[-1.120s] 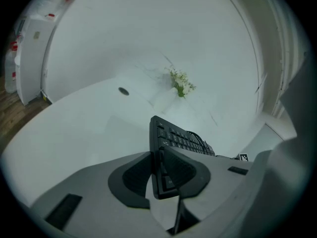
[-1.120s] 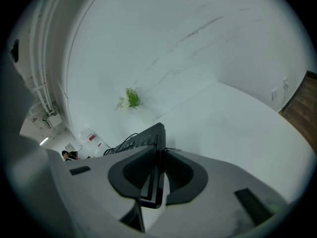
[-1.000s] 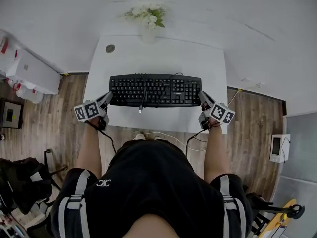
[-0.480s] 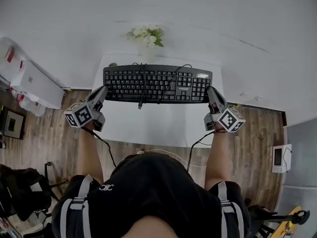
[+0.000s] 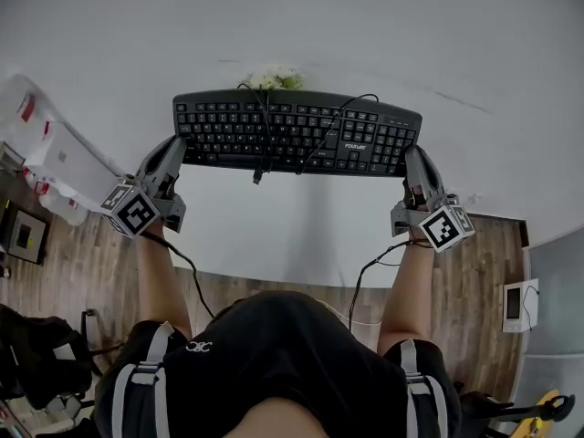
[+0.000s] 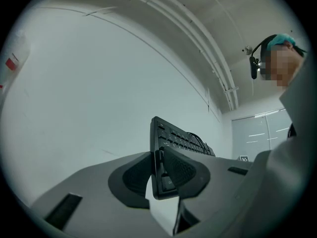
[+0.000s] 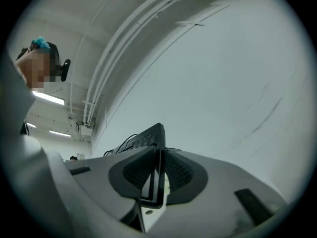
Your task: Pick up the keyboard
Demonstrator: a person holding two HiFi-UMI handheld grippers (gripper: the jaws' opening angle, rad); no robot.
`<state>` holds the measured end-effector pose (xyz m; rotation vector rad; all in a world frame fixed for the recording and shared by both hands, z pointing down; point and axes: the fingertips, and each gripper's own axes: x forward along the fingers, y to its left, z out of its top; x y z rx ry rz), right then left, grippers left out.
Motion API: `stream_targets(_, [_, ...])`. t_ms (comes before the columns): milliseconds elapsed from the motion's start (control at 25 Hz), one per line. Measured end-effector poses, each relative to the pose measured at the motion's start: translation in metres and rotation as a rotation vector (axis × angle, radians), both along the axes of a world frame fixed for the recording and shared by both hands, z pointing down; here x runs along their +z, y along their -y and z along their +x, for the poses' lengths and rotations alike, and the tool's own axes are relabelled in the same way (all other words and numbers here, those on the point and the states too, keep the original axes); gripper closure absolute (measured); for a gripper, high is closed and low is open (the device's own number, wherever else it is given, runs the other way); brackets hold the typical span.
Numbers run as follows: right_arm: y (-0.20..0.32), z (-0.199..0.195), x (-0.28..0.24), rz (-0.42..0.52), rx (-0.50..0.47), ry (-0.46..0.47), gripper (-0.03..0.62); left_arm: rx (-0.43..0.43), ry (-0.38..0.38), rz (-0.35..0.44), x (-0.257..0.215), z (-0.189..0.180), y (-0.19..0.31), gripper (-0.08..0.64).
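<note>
The black keyboard (image 5: 297, 132) hangs in the air high above the white table (image 5: 274, 226), held level between both grippers. Its cable (image 5: 263, 149) lies looped across the keys and dangles off the front edge. My left gripper (image 5: 175, 149) is shut on the keyboard's left end (image 6: 157, 170), the pads clamping its edge. At the opposite end my right gripper (image 5: 412, 158) is shut on the keyboard (image 7: 156, 175) in the same way. Both gripper views look along the keyboard's edge toward a plain white wall.
A vase of white flowers (image 5: 274, 78) peeks out behind the keyboard at the table's far edge. A white cabinet (image 5: 50, 158) stands at the left on the wooden floor. A small device (image 5: 516, 304) sits on the floor at the right.
Both grippers have risen together with the keyboard clamped between them, lifting it off the table toward the head camera. It now covers most of the flowers.
</note>
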<state>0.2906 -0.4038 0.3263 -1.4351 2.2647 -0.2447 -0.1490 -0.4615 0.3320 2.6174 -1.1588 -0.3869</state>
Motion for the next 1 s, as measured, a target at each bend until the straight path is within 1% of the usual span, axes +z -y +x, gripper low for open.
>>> stream_targets(80, [0.0003,0.0000,-0.0011,0.009,0.008,-0.003,0.523,0.004,-0.003,0.018,0.0003,-0.0007,0.0004,0.469])
stream_targets(480, [-0.0003,-0.0004,0.0024,-0.016,0.026,0.013,0.523,0.007,0.008,-0.001,0.0005,-0.0004,0.0010,0.469])
stream_targets(680, [-0.0001,0.0000,0.0034,-0.019,0.033,0.009,0.523,0.015,0.008,0.004,0.0003,-0.0009,0.0013,0.469])
stream_targets(1000, [0.0003,-0.0006,0.0043,-0.016,0.026,0.010,0.523,0.006,0.011,0.014,-0.0015,-0.0009,-0.0012,0.469])
